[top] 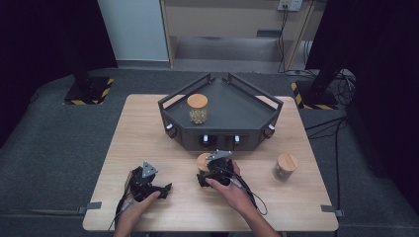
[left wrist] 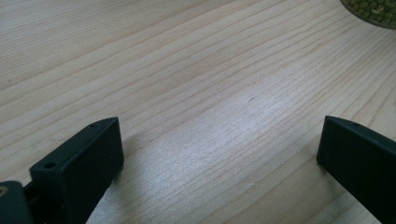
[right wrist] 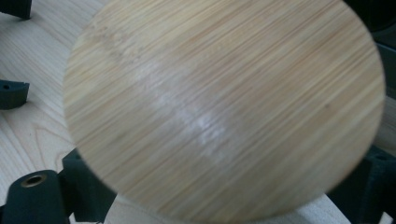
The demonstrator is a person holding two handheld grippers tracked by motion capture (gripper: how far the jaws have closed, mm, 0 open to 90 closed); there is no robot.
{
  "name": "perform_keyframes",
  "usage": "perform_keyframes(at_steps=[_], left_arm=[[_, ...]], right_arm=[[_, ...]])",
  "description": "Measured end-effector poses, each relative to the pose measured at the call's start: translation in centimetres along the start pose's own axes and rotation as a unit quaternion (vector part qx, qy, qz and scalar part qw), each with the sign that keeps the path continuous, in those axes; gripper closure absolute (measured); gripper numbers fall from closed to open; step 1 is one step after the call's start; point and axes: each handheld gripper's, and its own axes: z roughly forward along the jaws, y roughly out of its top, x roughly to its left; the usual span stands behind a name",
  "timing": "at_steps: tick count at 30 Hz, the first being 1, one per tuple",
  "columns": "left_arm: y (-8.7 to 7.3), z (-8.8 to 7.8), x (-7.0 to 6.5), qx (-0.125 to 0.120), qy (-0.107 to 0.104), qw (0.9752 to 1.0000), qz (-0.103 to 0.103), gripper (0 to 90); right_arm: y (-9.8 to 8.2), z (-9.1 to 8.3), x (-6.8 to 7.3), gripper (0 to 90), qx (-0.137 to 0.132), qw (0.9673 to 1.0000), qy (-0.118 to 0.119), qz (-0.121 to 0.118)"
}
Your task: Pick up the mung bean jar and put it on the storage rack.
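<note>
A glass jar with a round bamboo lid (top: 202, 160) stands on the wooden table (top: 148, 128), just in front of the dark tray. My right gripper (top: 203, 173) is at this jar. In the right gripper view the lid (right wrist: 224, 107) is very close, with the two black jaws of the right gripper (right wrist: 224, 191) standing wide on either side below it. My left gripper (top: 165, 189) rests low over bare wood at the front left, open with nothing between its fingers (left wrist: 219, 149). The base of the jar (left wrist: 373, 11), holding green grains, shows at the top right of the left gripper view.
A dark angular tray (top: 257, 123) with a raised rail sits at the table's back centre and holds a lidded jar of pale grains (top: 197, 108). Another lidded jar (top: 285, 166) stands at the right. Black stands and cables lie on the floor beyond.
</note>
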Motion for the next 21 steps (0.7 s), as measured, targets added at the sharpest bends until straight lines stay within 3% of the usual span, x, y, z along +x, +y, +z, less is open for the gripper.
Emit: perform_keyframes(at_steps=[12, 21], left_arm=[[0.0, 0.0, 0.0, 0.0, 0.0, 1.0, 0.0, 0.0], [0.0, 0.0, 0.0, 0.0, 0.0, 1.0, 0.0, 0.0]], right_arm=[[0.0, 0.6, 0.6, 22.5, -0.009, 0.9999, -0.009, -0.001], [-0.8, 0.1, 1.2, 24.9, -0.018, 0.9995, -0.02, -0.019]])
